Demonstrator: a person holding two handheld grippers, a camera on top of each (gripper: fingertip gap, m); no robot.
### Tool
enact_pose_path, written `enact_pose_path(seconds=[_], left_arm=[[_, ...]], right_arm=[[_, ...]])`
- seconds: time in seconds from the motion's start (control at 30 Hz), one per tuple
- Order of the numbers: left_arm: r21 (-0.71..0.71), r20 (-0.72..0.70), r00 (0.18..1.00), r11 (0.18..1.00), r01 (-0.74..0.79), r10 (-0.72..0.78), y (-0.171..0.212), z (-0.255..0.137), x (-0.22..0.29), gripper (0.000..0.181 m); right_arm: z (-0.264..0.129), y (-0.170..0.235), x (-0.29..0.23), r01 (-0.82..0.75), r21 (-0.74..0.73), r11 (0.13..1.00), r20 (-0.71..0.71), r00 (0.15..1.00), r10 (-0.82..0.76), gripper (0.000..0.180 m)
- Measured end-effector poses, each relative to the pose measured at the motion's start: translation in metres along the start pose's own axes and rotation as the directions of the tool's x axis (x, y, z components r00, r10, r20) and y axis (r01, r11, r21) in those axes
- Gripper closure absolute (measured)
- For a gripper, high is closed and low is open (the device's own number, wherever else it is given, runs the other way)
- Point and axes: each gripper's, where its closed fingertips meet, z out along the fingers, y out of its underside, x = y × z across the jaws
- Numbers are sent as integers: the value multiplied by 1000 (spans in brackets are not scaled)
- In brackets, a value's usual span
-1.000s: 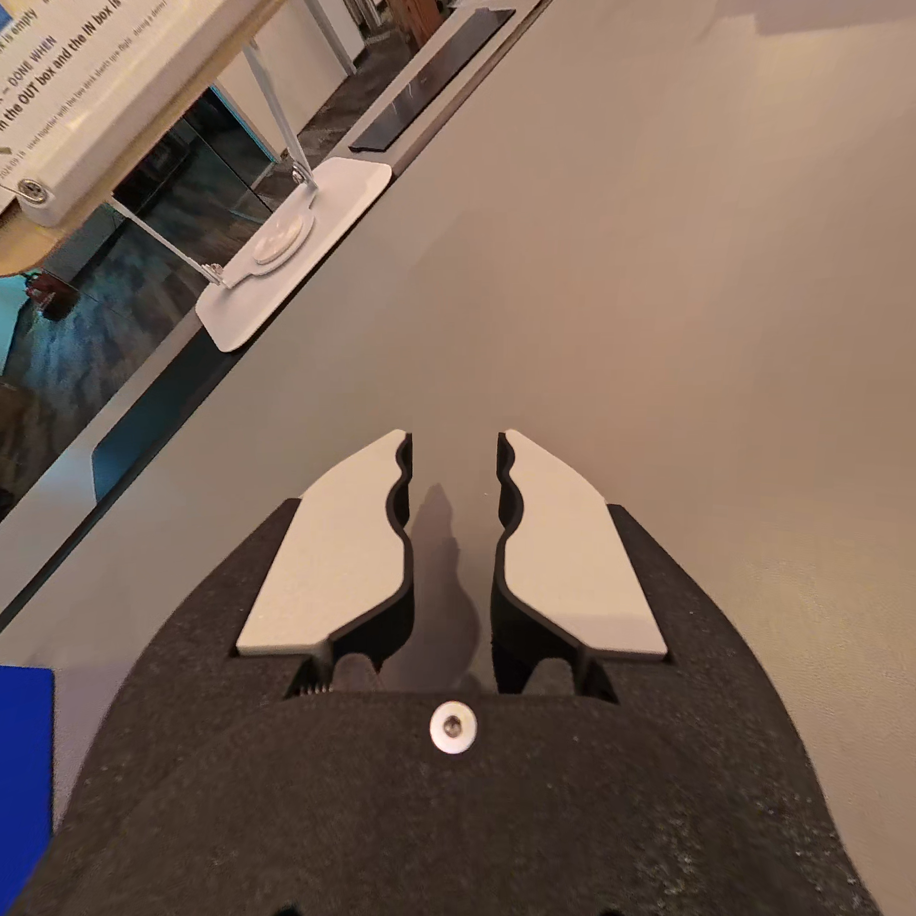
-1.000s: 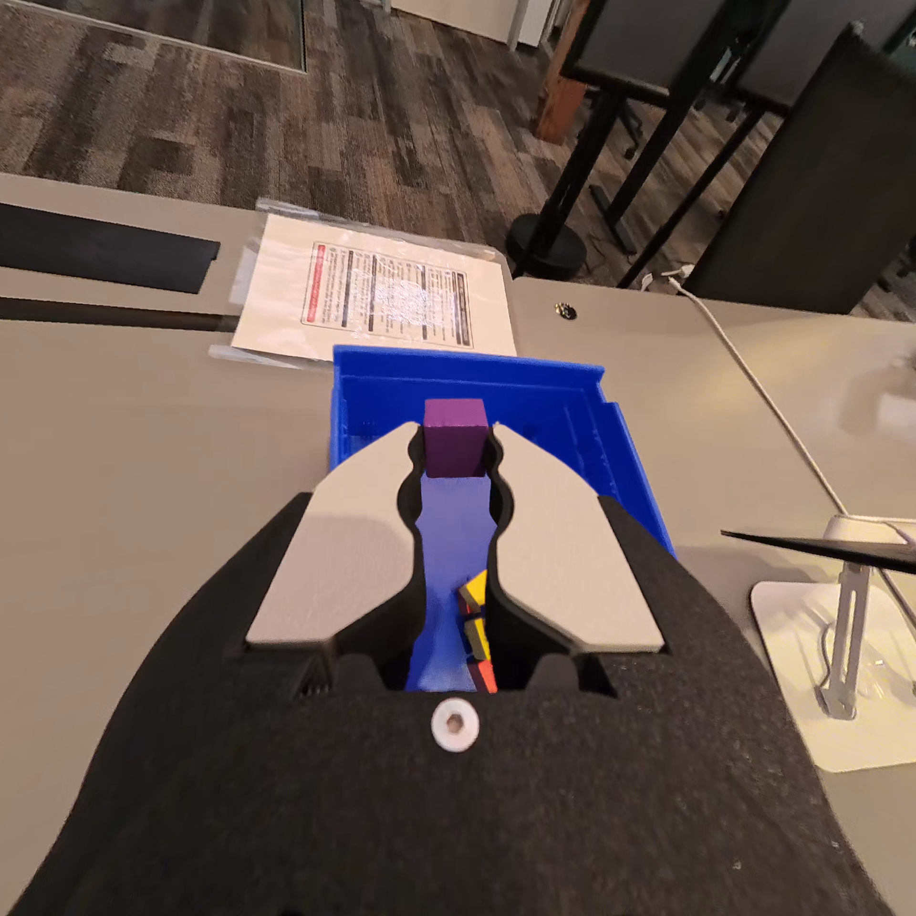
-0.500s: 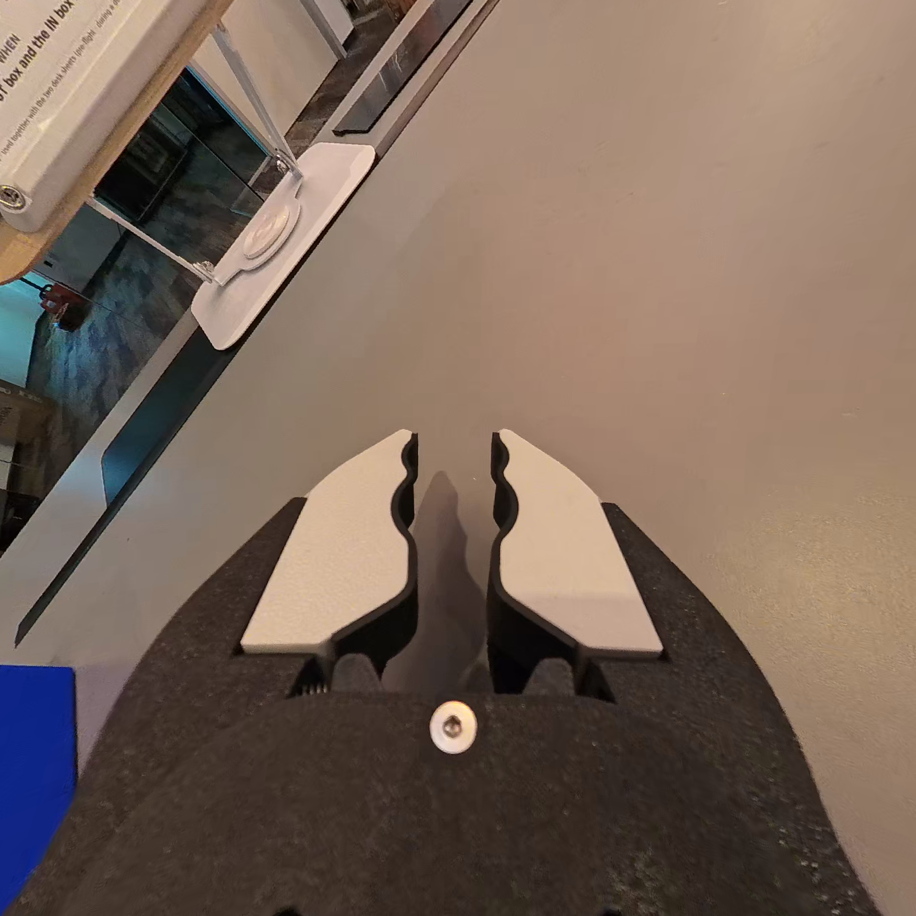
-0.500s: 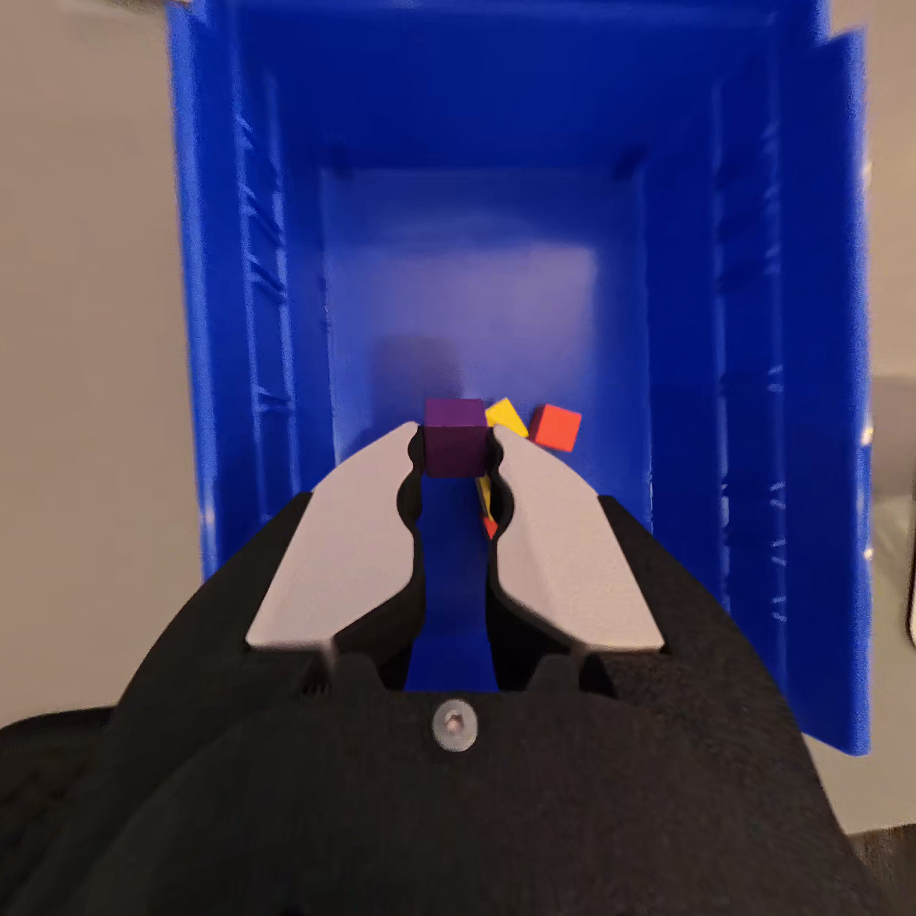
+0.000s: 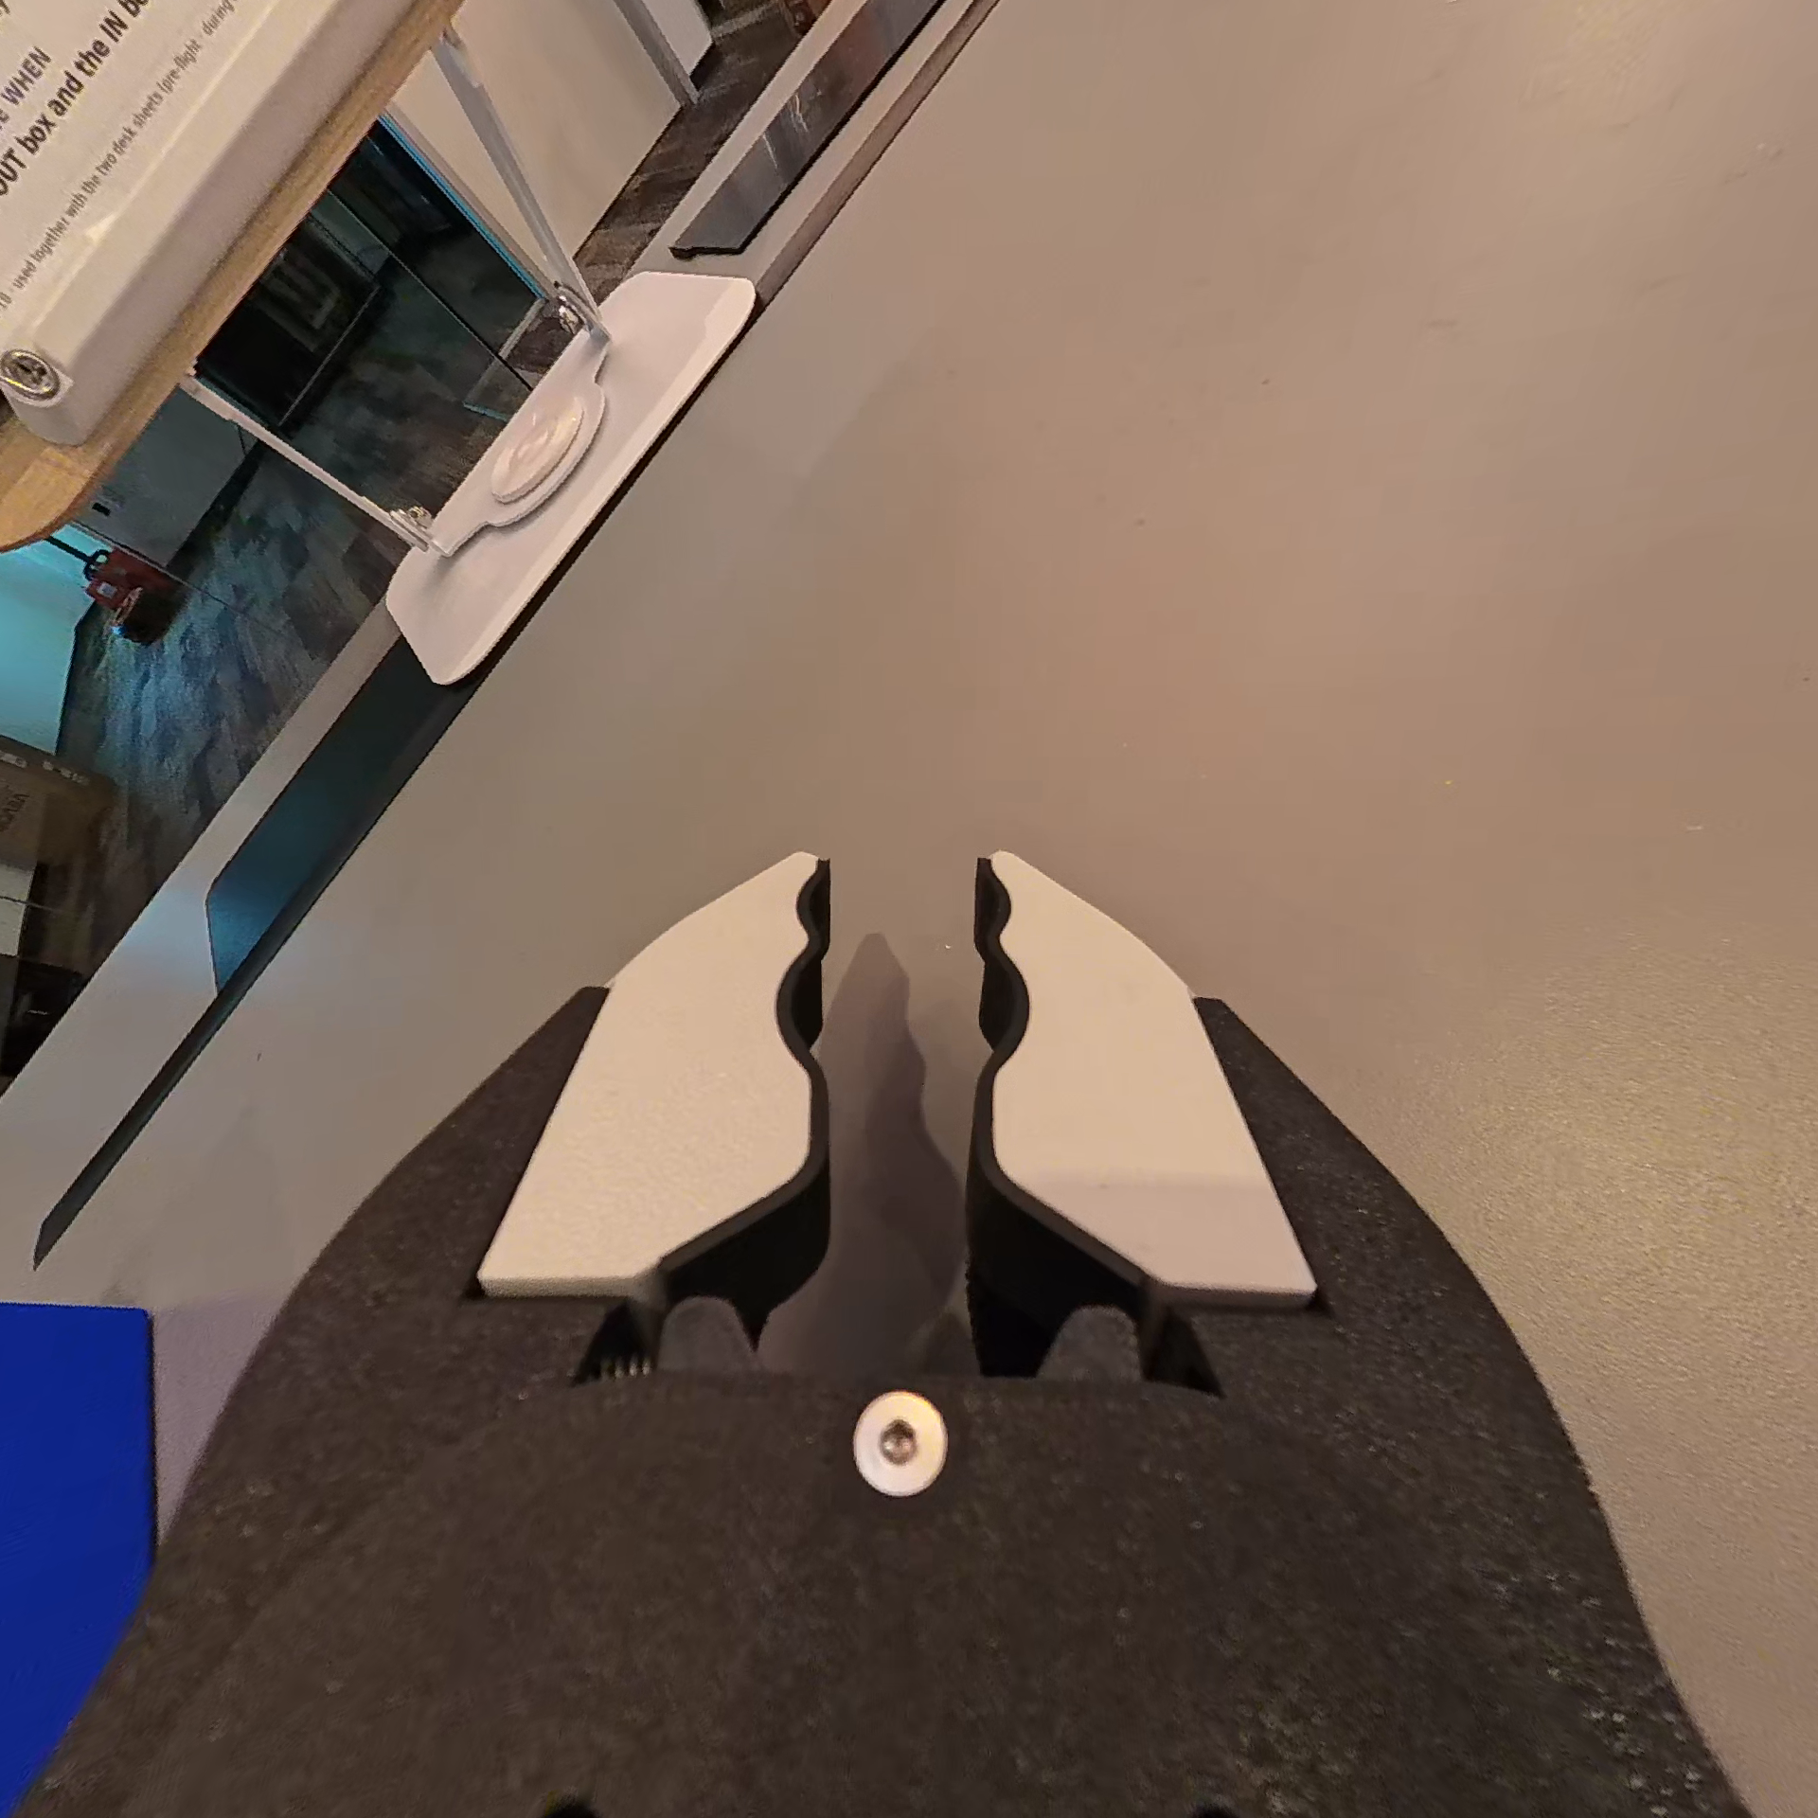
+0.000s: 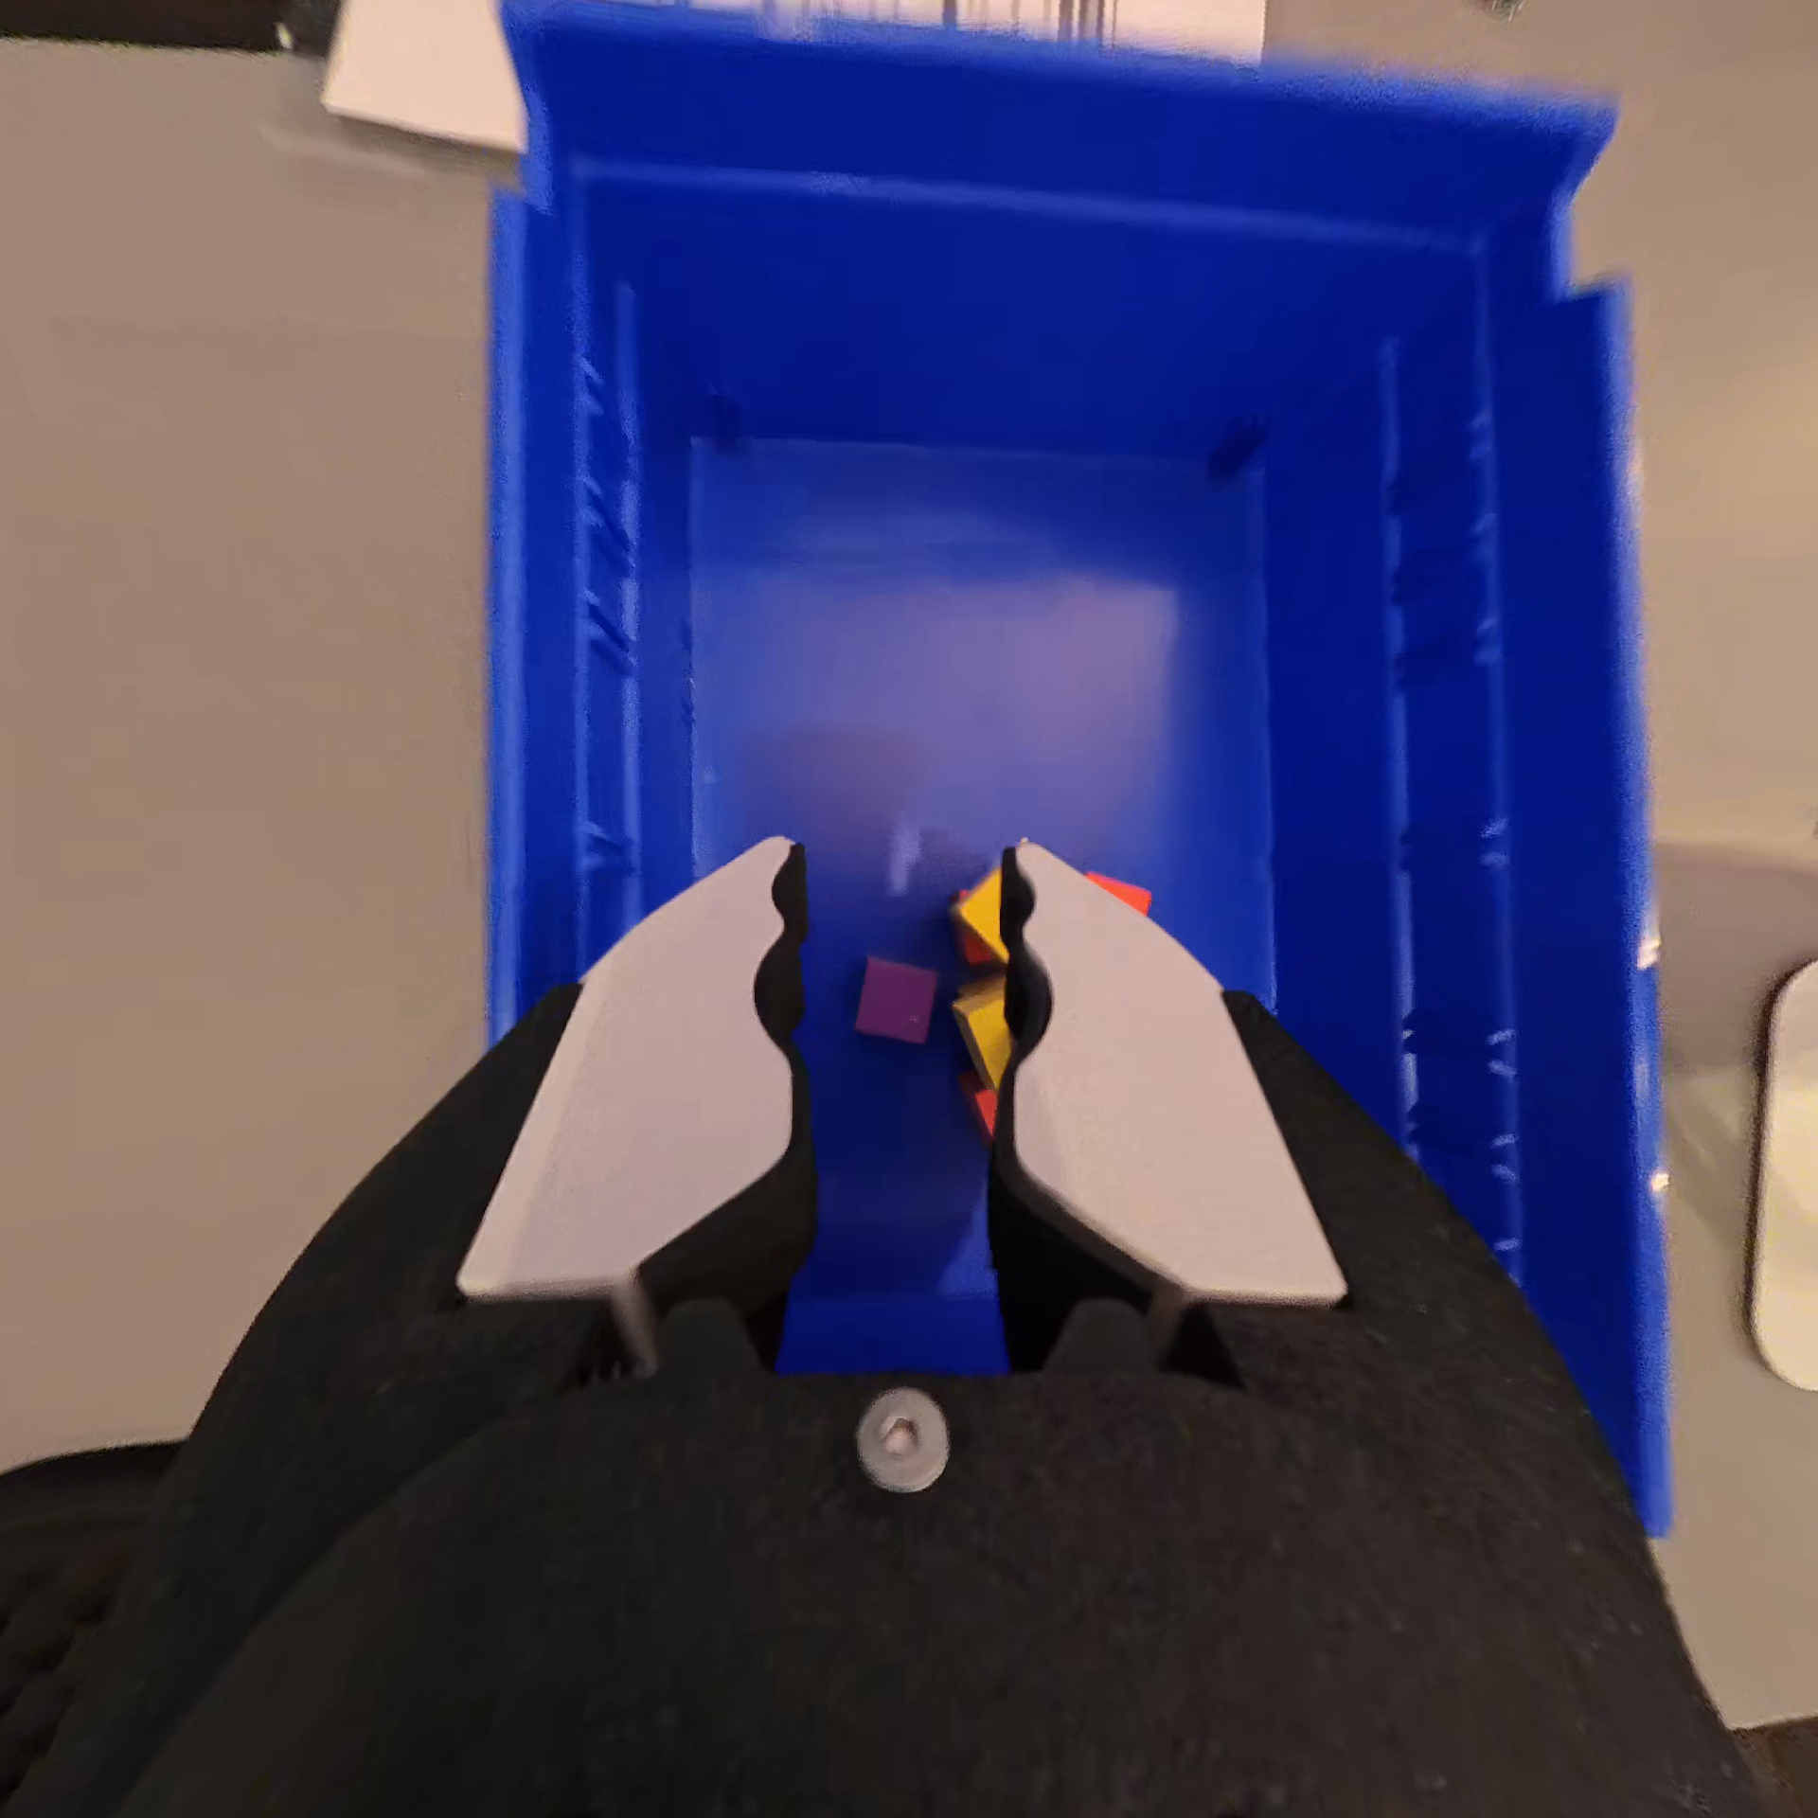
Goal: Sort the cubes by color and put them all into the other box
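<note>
- Purple cube [image 6: 893, 999] lies loose in the blue box [image 6: 561, 610], below the right gripper [image 6: 900, 861], fingers apart.
- Yellow cubes [image 6: 984, 1031] just right of it.
- Left gripper [image 5: 902, 866] over bare table [image 5: 1279, 492], fingers apart, empty.

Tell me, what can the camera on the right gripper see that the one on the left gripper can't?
Only the right wrist view looks down into the blue box, with the purple cube on its floor beside yellow cubes and red cubes, seen past the open right gripper. Only the left wrist view shows the open, empty left gripper, a white stand base and a tilted board bearing print. Both show the grey table; the left view also catches a blue corner, possibly a box.
</note>
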Motion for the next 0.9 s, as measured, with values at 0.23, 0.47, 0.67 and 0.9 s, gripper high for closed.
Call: enact_pose_path(seconds=[0.23, 0.47, 0.67, 0.9], left_arm=[[0, 15, 1000, 1000, 3, -3, 0, -1, -2, 153], [6, 38, 999, 1000, 24, -24, 1, -2, -9, 153], [9, 86, 994, 998, 66, -66, 1, -5, -24, 154], [27, 223, 947, 972, 232, -232, 8, -23, -74, 155]], right_arm=[[-39, -80, -67, 162, 238, 958, -84, 986, -145, 136], [-80, -141, -215, 220, 540, 812, 33, 959, -282, 135], [-97, -119, -366, 307, 626, 717, 194, 829, -525, 132], [-103, -52, -480, 450, 636, 627, 310, 595, -741, 131]])
